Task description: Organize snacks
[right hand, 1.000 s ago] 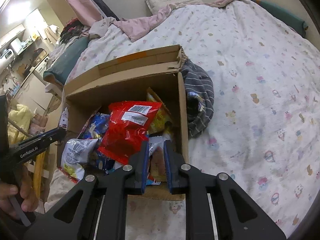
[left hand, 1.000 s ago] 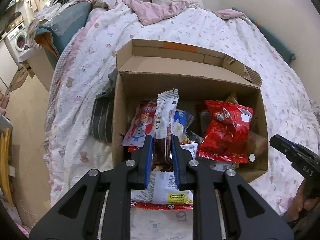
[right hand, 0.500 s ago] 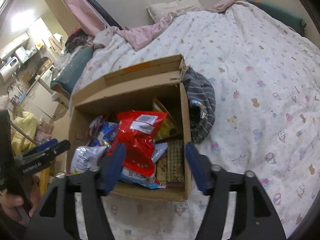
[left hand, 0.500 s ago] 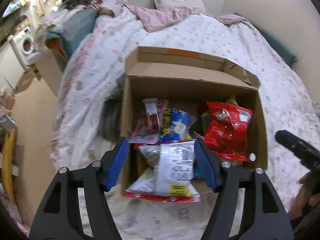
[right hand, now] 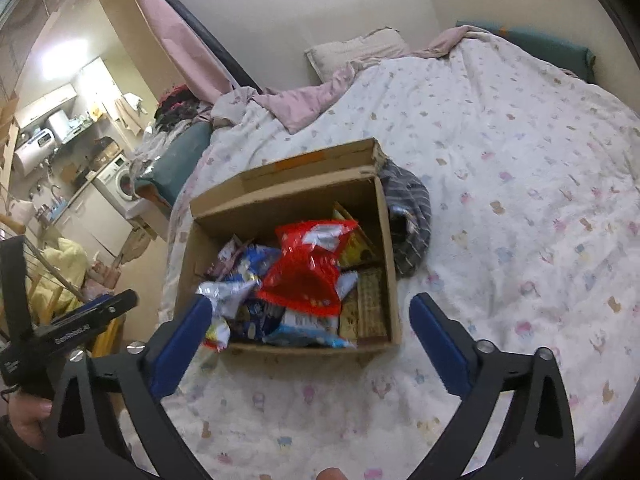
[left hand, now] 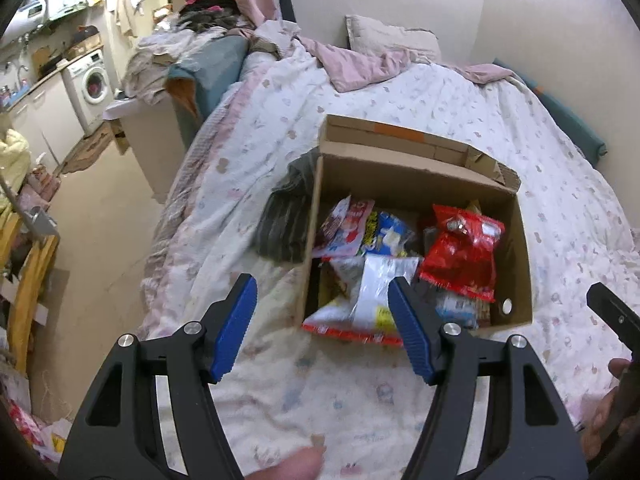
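With both grippers, left [left hand: 322, 326] and right [right hand: 310, 342], spread wide and empty short of the box [left hand: 520, 240], snacks [left hand: 460, 256] piled inside at 12 o'clock, packing looks near done; next: check for strays.

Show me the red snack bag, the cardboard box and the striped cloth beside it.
red snack bag [left hand: 464, 256], left wrist view, middle of its front.
cardboard box [left hand: 520, 248], left wrist view, bare right wall.
striped cloth [right hand: 412, 220], right wrist view, centre folds.

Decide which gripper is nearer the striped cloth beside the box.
Hard to call; probably the left. The left gripper hangs short of the box, on the striped cloth's side; the right gripper faces the box's middle.
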The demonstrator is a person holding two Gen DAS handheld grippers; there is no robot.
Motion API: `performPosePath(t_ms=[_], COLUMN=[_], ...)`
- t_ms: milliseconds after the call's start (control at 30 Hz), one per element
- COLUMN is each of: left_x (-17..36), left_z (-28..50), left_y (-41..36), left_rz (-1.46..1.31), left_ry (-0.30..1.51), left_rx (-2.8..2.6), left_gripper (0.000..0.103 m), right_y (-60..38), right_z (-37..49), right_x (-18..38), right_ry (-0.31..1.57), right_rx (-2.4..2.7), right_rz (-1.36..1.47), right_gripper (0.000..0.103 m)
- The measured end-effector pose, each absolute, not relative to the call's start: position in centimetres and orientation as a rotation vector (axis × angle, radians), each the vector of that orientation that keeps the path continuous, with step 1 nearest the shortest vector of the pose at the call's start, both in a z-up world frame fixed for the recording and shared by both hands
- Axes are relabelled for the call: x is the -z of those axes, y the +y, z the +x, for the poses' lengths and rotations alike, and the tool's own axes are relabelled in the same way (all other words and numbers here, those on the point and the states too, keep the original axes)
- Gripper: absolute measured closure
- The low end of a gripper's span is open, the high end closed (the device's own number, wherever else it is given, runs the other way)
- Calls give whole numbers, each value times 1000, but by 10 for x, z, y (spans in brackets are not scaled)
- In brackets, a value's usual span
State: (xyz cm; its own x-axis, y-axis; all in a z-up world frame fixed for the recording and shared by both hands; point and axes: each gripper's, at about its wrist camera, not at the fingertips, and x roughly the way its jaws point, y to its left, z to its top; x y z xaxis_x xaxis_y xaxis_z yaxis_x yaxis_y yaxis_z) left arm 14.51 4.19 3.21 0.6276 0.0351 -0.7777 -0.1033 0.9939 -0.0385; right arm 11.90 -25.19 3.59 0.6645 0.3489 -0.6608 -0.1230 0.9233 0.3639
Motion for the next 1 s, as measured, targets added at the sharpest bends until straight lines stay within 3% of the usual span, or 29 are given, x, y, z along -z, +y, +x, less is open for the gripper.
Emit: performPosePath(t_ms=[133,300,467,1000], left_x=[-30,-23,-17,-30], left_z=[120,88,64,51], left_y=[44,49,50,36], left_rz=[-75,-102,-116,-59], left_ry=[888,888,879,776], left_rx=[-93,-91,-83,-38], left_gripper=[21,17,0,0], right_y=[-248,-234,-223,-203], right_z=[99,72,51,47], right_x=[-28,-29,-25,-16], right_ry=[827,787,760,739], right_rx=[-251,-261,-246,-181], right_rz=[289,221,161,43], right_gripper=[1,0,0,0])
